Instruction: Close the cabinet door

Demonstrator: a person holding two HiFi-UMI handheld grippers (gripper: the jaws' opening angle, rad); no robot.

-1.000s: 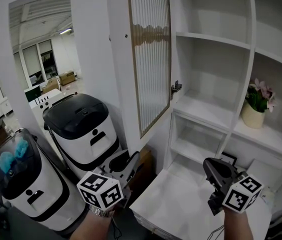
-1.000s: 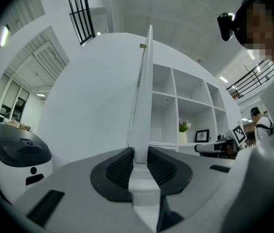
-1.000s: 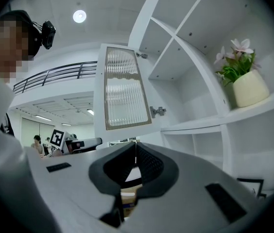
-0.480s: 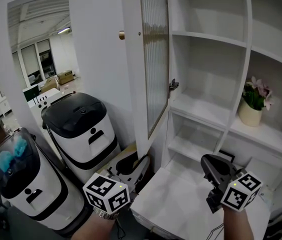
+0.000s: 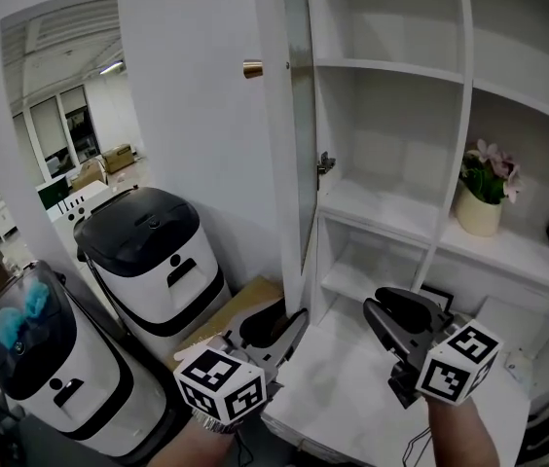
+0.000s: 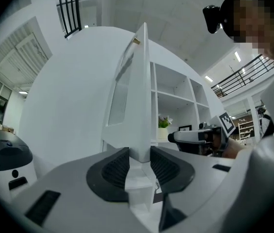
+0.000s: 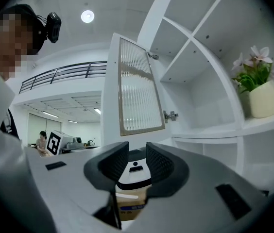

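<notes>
The cabinet door stands out from the cabinet on its hinge, and its lower free corner sits right between the fingers of the left gripper. These fingers have just been opening, and they now look released, with the pads close beside the two faces and not clamping them. The right gripper hangs lower and further out, with the door up ahead of its fingers. Its fingers have also just been opening and are spread on nothing, since only far things show through the gap. The door should handle as a light, stiff panel that swings easily, but its middle is ribbed glass — the fragile part. The best place to act is the white frame near the free edge, where a flat push on the outer face gets most leverage. The paint looks smooth, so a pinch there may slip. The small brass knob sits high above both pairs of fingers. The head view sees the door nearly edge-on, so how far it stands open is hard to judge. Its top and any upper hinge are cut off, and no catch or magnet shows — nor can I be sure the left pads clear the wood entirely.
</notes>
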